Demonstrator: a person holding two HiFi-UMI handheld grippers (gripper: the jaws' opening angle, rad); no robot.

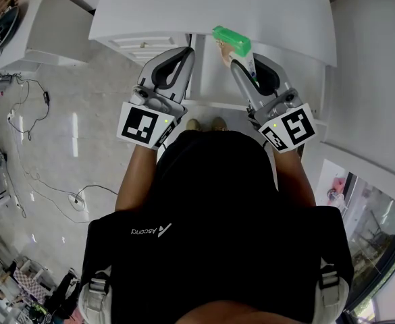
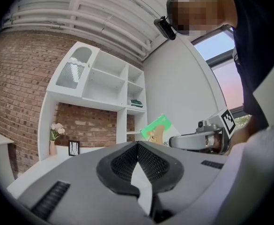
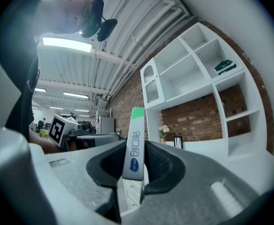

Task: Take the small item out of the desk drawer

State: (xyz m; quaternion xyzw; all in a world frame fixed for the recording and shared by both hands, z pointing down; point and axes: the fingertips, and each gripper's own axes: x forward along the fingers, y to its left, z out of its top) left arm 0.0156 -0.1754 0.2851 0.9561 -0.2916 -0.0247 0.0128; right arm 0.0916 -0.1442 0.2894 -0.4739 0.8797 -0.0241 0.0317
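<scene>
Head view: right gripper forward (box)

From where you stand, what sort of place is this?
Probably an open-plan office or studio: a white desk, white shelving against a brick wall, and ceiling strip lights running far back.

Lower end of the green box is swallowed by the jaws of the right gripper, so it can't be made out. In the left gripper view it's half covered by that gripper too. The drawer inside is mostly blocked in the head view. The dark thing on the shelf unit is too small to be identified.
</scene>
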